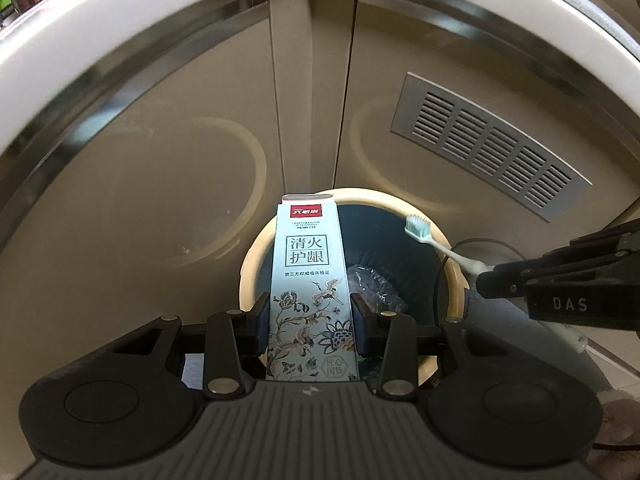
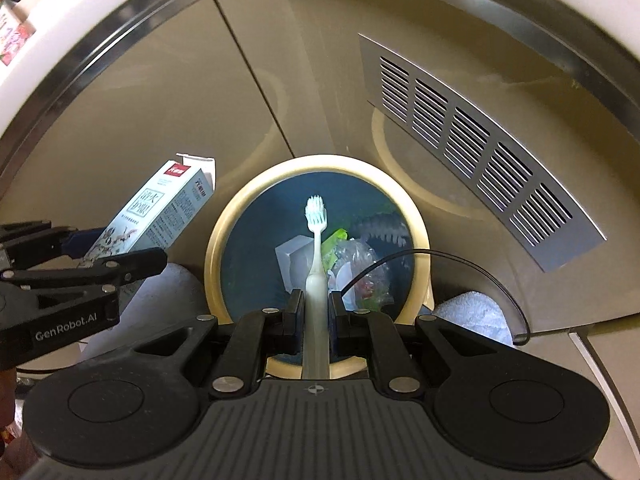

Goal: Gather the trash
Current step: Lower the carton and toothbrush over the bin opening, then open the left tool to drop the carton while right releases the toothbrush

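Where trash bin [image 2: 420,216] gapes, plastic wrap [image 2: 360,252], white box [image 2: 296,252] inside

The box [image 1: 310,292] hides the bin's [image 1: 454,280] near-left rim and part of its inside in the left view, and its own lower end vanishes behind the gripper body. The toothbrush [image 2: 316,276] handle's end is hidden likewise in the right view. Trash in the bin (clear wrap, white pieces) is too jumbled to identify.
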Demonstrator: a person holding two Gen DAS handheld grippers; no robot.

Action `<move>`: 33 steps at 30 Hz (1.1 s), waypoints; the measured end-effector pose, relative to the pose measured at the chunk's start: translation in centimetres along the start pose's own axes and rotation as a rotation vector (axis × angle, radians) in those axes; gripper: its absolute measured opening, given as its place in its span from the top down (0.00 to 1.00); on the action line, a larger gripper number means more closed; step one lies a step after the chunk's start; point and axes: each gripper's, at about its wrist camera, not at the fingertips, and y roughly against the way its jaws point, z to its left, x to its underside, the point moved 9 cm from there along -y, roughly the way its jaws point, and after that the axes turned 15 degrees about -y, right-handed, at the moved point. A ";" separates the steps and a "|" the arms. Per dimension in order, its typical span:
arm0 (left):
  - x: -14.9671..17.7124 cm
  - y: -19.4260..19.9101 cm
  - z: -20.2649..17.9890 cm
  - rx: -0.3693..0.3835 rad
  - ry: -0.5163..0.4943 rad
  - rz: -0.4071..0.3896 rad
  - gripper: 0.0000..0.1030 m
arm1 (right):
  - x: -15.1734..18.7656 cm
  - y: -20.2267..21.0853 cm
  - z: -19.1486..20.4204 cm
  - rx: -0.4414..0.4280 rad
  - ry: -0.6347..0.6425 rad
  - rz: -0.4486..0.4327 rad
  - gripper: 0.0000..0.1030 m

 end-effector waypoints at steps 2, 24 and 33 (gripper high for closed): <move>-0.1 -0.4 0.1 0.002 0.003 0.007 0.58 | -0.2 -0.4 -0.2 0.009 -0.008 0.007 0.87; -1.1 -3.5 0.3 -0.006 -0.005 0.075 0.20 | -2.5 -3.4 0.3 0.055 -0.027 0.023 0.86; -0.3 -2.2 1.2 -0.019 0.013 0.118 0.00 | -3.3 -1.7 -0.7 0.057 -0.096 -0.016 0.32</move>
